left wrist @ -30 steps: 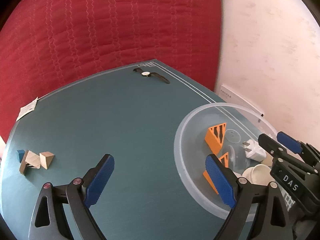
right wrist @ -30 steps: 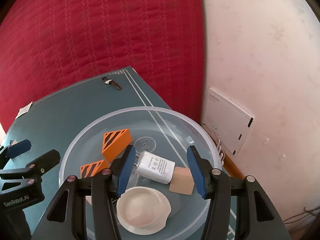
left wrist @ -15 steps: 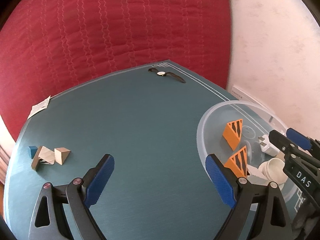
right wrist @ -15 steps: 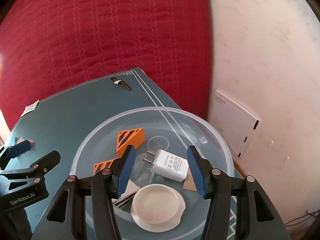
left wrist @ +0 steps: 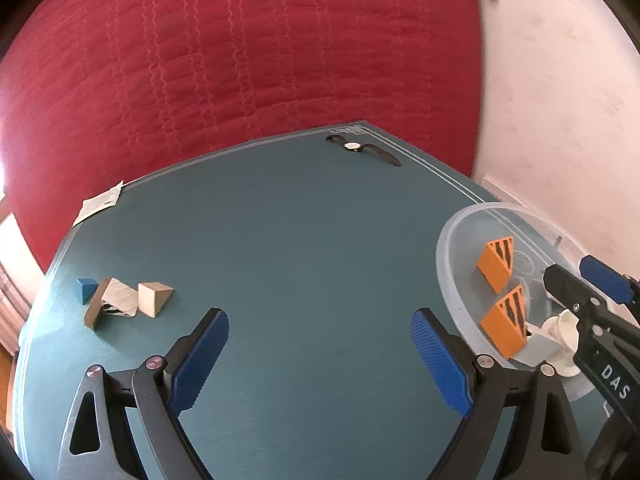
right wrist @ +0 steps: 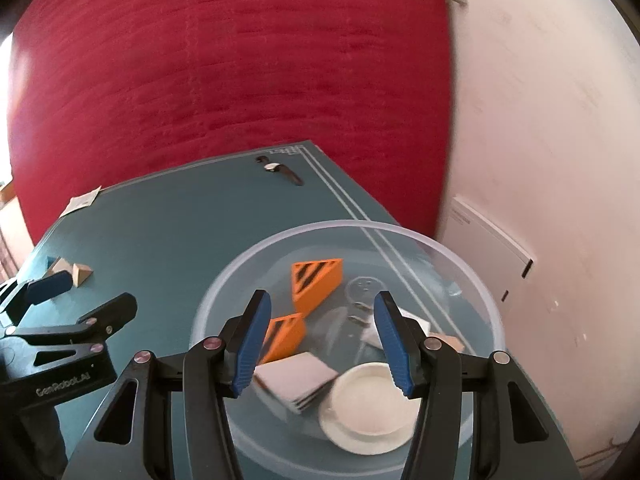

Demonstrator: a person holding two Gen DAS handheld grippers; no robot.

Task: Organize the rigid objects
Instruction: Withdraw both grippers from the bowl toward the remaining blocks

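Left wrist view. Jaws of the left gripper (left wrist: 319, 360) are seen spread wide over bare teal table (left wrist: 304, 240), nothing between the pads; it is judged to be free for a fresh pick. Loose pieces are grouped near the table's left edge: a blue block (left wrist: 85, 289), a leaning wooden plank piece (left wrist: 112, 300) and a wooden wedge (left wrist: 154, 298), touching or just beside one another. A wristwatch (left wrist: 362, 149) is laid near the far corner, and a paper slip (left wrist: 100, 203) overhangs the far left edge. A clear plastic bowl (left wrist: 452, 248) is set at the right edge, apparently as the collecting vessel; two orange striped wedges (left wrist: 498, 268) are already held in it. Wide open tabletop is left between bowl and block group, so an unobstructed path is judged available. The block group sits close to the edge, so a push outward could drop a piece.

Right wrist view. The right gripper (right wrist: 322, 344) is held above the bowl, jaws partly parted and grasping nothing. Below it are noted the orange wedges, a white charger plug (right wrist: 370, 326), a grey-white flat tile stack (right wrist: 296, 380), a white round lid (right wrist: 370, 406) and a tan block (right wrist: 450, 340). The bowl's right rim stands near the table edge by the wall.
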